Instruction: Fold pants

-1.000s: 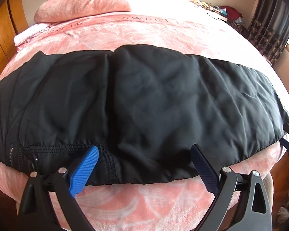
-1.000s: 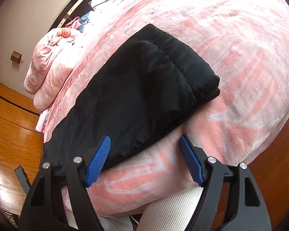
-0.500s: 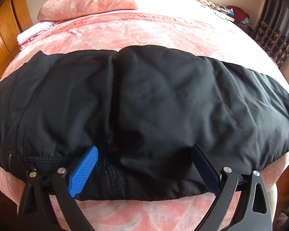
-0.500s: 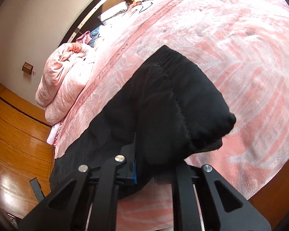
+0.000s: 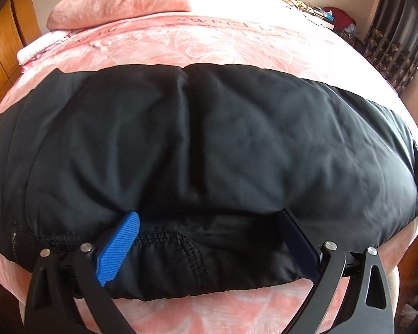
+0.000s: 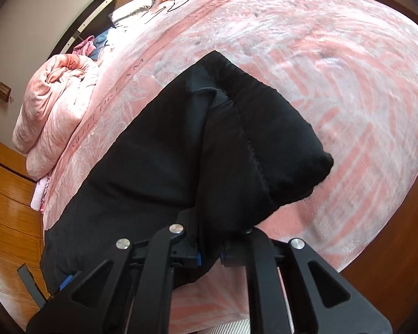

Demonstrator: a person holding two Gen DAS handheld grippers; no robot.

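Black pants (image 5: 209, 150) lie spread across the near edge of a bed (image 5: 237, 41) covered in a pink blanket.

Left gripper (image 5: 209, 239): its jaws stand wide, one blue pad to the left and one dark pad to the right, both lying on the fabric near the stitched seam at the pants' near edge. The cloth between them is not pinched. The gripper points steeply down at the bed from the near side.

Right gripper (image 6: 209, 258): its jaws are closed on the pants, and only slivers of blue pad show at each side of the bunched cloth. The gripped part is the cuff end of the pants (image 6: 237, 150), which rises from the jaws as a thick fold and is lifted off the blanket; its far corner hangs over the pink surface. The gripper points down at a slant from the bed's edge.

The rest of the pants runs away to the left along the bed edge. A rolled pink quilt (image 6: 55, 111) lies at the bed's far left end, well apart from the pants. Wooden floor (image 6: 8, 194) shows below it.
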